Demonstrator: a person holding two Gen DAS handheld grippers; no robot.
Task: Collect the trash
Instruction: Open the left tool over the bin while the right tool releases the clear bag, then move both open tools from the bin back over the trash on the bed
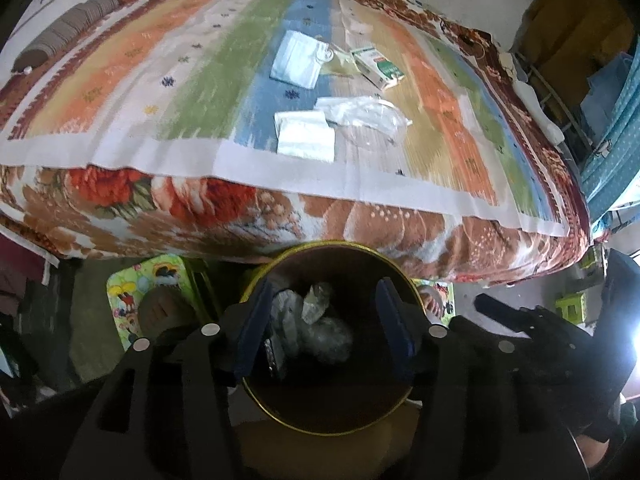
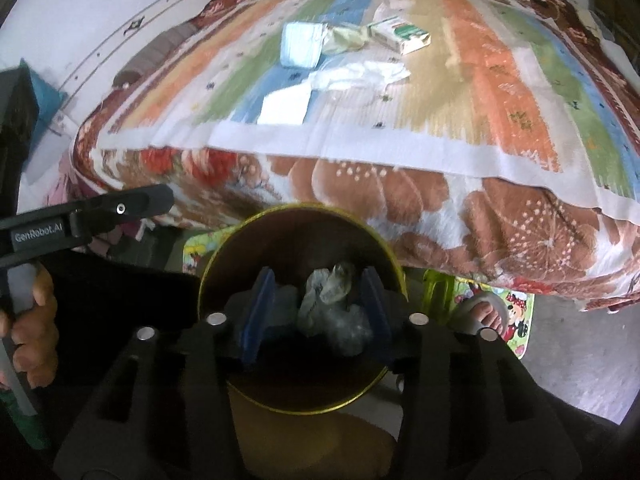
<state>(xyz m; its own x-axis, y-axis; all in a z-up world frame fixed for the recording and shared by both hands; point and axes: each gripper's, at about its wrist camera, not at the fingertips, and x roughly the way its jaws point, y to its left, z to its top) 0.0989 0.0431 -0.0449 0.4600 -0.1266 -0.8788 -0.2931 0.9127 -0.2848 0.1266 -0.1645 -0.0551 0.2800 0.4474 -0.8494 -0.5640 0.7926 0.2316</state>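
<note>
Above a brown bin point(image 1: 332, 400) holding crumpled wrappers point(image 2: 332, 308), both grippers point(image 1: 326, 328) point(image 2: 318, 312) hang spread and empty, while light, limp plastic bags point(image 1: 360, 114) remain on the bed point(image 1: 120, 88), best pinched at an edge.

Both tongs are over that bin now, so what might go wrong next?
The clear plastic bag lies partly over the white napkin, so one grab may drag both. The bin stands low beside the bed; pieces carried across could drop past its rim. The carton lies farthest back.
</note>
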